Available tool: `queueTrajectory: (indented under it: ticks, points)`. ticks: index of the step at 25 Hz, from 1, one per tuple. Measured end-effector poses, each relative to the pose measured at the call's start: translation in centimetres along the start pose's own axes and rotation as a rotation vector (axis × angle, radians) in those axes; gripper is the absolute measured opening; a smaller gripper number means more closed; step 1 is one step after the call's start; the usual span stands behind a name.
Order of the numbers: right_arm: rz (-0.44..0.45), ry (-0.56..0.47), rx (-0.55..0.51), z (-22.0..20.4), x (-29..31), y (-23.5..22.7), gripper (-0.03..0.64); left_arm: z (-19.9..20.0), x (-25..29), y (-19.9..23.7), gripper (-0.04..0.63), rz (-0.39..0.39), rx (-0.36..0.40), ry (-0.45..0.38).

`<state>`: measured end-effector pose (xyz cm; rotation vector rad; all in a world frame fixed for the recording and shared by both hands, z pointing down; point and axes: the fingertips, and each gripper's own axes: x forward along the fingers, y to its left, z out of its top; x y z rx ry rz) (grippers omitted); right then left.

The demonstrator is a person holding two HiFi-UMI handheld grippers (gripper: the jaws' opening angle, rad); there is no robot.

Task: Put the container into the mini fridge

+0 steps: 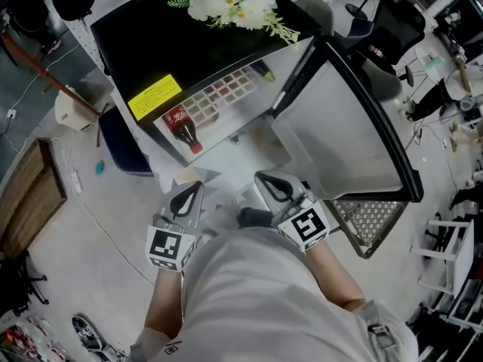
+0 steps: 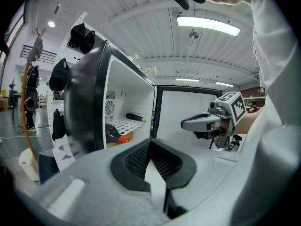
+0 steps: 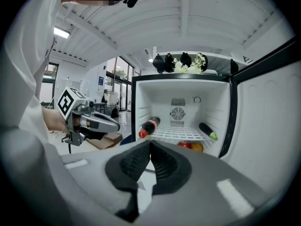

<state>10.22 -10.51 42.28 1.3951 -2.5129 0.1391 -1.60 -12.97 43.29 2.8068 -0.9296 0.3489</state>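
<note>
Mini fridge (image 1: pixel 151 44): on the floor, door (image 1: pixel 339 127) swung open. Cola bottle (image 3: pixel 149 126) lying on its wire shelf; white flowers (image 1: pixel 234 2) on its top. Left claw (image 2: pixel 150 147) and right claw (image 3: pixel 150 147): both before its opening, jaws together, nothing between.

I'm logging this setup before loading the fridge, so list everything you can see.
Mini fridge: one, black, centre, door open.
Flowers: one bunch, white, on the fridge top.
Sticker: one, yellow, on the fridge top.
Cola bottle: one, dark with red label, left on the fridge shelf.
Vegetable: one, dark with green tip, right on the shelf.
Fruit: two, red and orange, under the shelf.
Wire rack: one, grey, floor by the door.
Left gripper: one, grey, shut, empty.
Right gripper: one, grey, shut, empty.
</note>
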Motion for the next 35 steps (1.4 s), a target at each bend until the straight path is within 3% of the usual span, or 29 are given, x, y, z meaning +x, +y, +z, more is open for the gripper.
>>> queueTrajectory:
  ticks: [15,35]
  points:
    - [-0.013,0.032,0.048,-1.6,-1.0,0.0,0.003,0.2,0.6,-2.0,0.008,-0.06,0.018,0.011]
    - [0.008,0.05,0.038,-2.1,-0.2,0.1,0.003,-0.7,1.0,-1.8,0.008,-0.048,0.011,0.045]
